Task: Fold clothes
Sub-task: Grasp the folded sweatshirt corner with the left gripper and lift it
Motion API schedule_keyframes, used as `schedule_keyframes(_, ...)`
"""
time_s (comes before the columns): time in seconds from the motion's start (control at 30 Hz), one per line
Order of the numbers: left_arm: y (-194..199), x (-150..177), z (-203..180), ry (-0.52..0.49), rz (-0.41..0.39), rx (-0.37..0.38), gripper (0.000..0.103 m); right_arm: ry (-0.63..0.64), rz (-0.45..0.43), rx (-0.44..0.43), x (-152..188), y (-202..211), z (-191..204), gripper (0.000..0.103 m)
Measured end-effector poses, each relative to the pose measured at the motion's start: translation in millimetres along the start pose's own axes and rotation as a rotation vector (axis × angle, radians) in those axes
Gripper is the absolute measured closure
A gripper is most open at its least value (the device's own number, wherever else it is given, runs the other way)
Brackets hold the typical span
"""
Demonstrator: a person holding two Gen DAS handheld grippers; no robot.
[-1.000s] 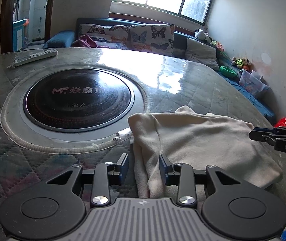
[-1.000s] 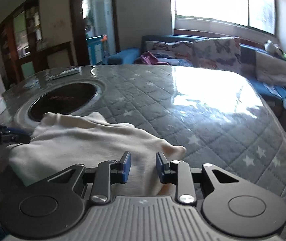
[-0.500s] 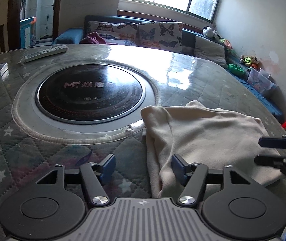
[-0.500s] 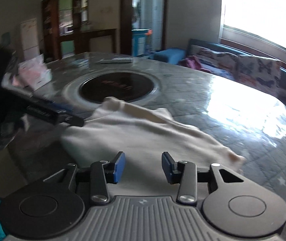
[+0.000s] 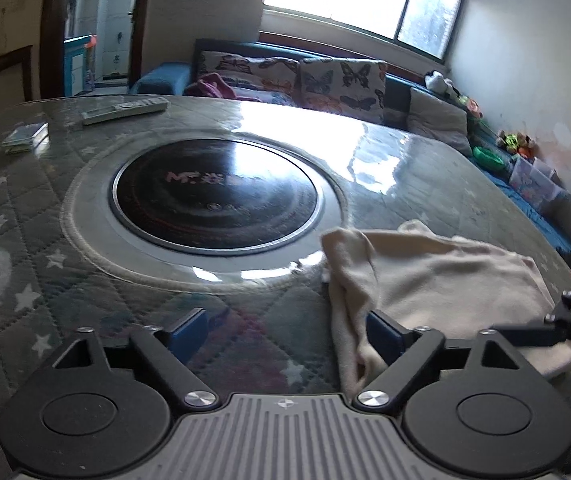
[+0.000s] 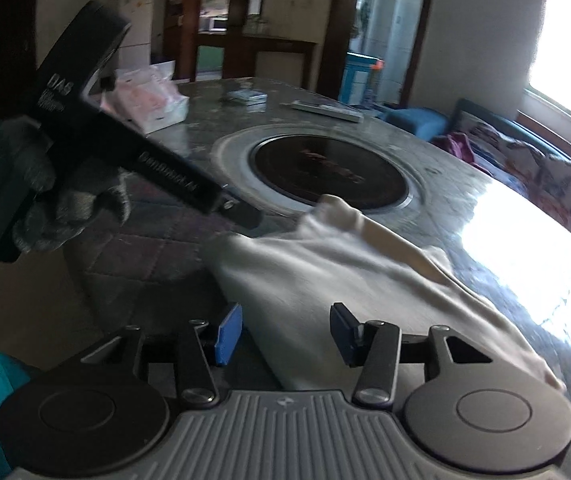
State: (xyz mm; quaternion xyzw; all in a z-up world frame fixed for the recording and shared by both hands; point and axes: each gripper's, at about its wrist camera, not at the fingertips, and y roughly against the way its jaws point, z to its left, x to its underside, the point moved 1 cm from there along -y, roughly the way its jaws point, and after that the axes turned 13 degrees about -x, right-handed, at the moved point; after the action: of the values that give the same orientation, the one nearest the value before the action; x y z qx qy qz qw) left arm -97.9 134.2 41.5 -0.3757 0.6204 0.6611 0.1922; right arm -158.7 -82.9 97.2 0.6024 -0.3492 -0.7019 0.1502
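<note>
Now | soft cream cloth [image 5: 437,276] rumpled | quilted table [image 5: 25,248] | both claws agape

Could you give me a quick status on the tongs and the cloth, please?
Left tongs open, empty. Right tongs open, empty, over the cloth's near edge. Cream cloth lying loose on the table, beside the round cooktop. Nothing in the way.

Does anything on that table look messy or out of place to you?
Only the cream garment: it lies rumpled near the table's edge, one corner bunched beside the round black cooktop, so the fold looks unfinished. Both grippers, left and right, are open, holding nothing. Nothing looks spilled or broken.
</note>
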Motion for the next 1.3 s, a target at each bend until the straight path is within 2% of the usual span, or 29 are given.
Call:
schedule_keyframes(0.27,0.1,-12.6,17.8,0.069,-0.011,-0.015,0.009,0.109,0.039,-0.027,-17.2,-24.1,19.5,0.053)
schedule_keyframes(0.53,-7.6,-21.7,21.2,0.135,0.024,0.037,0.009,0.207,0.075,-0.013,-24.7,-48.2,34.2,0.056)
schedule_keyframes(0.63,-11.5,-23.2,22.6,0.185,0.055,0.068,0.009,0.199,0.074,-0.008,-25.1,-50.4,32.0,0.057)
schedule_keyframes(0.8,-19.3,-25.0,25.1,0.278,0.116,0.126,0.009,0.187,0.071,0.002,-25.6,-54.0,28.3,0.073)
schedule_keyframes(0.87,-21.9,-25.0,25.3,0.310,0.136,0.145,0.009,0.182,0.069,0.006,-25.8,-55.5,26.9,0.084)
schedule_keyframes(0.97,-25.8,-25.1,24.3,0.348,0.163,0.171,0.009,0.163,0.062,0.005,-26.8,-55.5,23.3,0.092)
schedule_keyframes(1.3,-35.6,-23.3,11.0,0.461,0.260,0.247,0.009,-0.023,-0.067,-0.056,-37.6,-17.8,-8.5,0.094)
